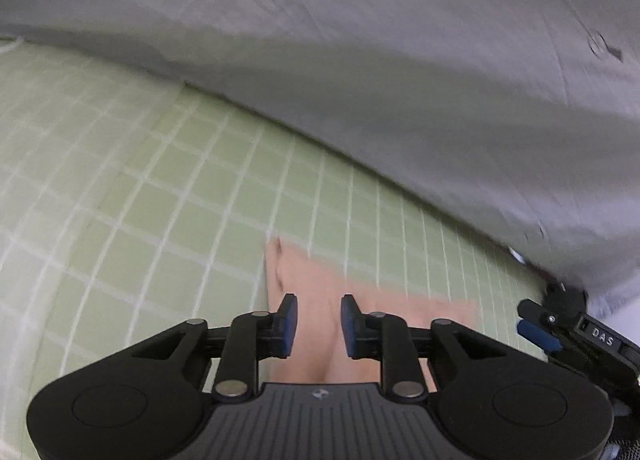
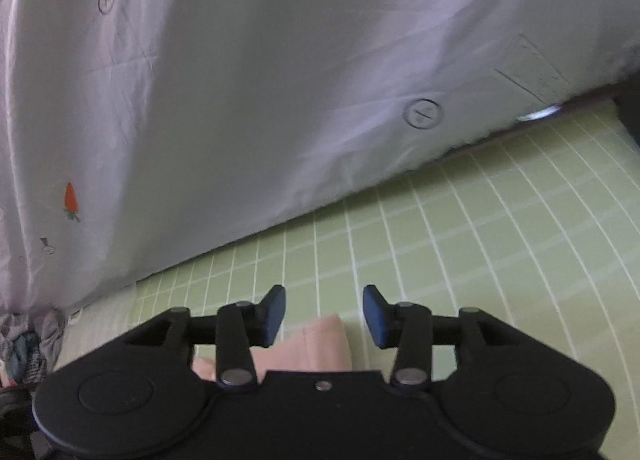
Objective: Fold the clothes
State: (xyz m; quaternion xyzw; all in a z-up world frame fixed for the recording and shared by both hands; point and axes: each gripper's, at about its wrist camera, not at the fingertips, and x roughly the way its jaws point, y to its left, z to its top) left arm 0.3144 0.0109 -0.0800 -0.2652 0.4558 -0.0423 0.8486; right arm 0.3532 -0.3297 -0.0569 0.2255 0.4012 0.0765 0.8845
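Green checked sheet (image 1: 140, 188) on a bed. Peach garment (image 1: 320, 300) lies flat just under both grippers; left gripper (image 1: 319, 322) and right gripper (image 2: 324, 312) are part-open, holding nothing. Looks thin, floppy, light; I'd pinch corners. Grey quilt (image 2: 280, 80) behind.

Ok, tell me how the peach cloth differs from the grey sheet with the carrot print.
The peach cloth is plain; the grey sheet carries a carrot and small line drawings. The peach cloth lies low and flat on the green checked cover; the grey sheet rises as a bulky mass behind. In these views the cloth looks much smaller. Both rest on that cover.
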